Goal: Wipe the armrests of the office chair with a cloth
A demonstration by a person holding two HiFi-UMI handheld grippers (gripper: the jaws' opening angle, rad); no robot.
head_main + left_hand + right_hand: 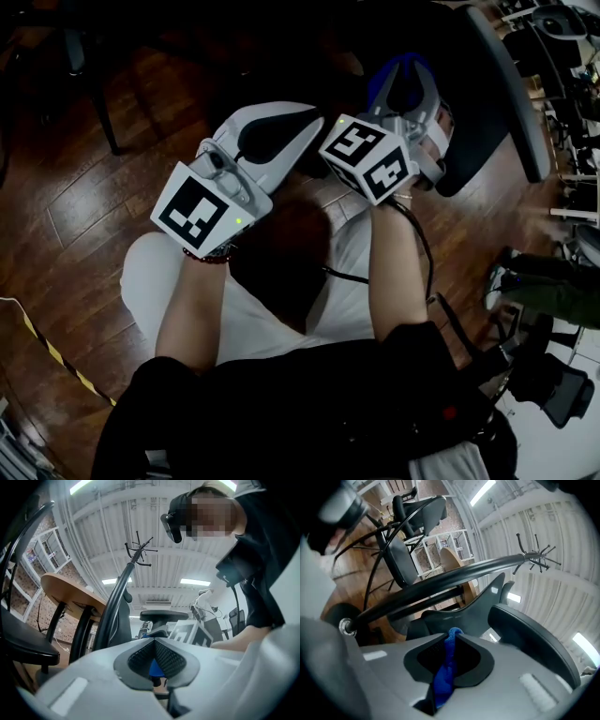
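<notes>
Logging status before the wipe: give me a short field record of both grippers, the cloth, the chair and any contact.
left gripper: fingers shut, nothing held between them
right gripper: fingers shut on the blue fabric cloth
cloth position: pinched at the fingertips, the rest trails back between the fingers
black office chair: just ahead of the right gripper, upper right of the head view
cloth on armrest: no contact visible
brown wooden plank floor: under the chair and the person
</notes>
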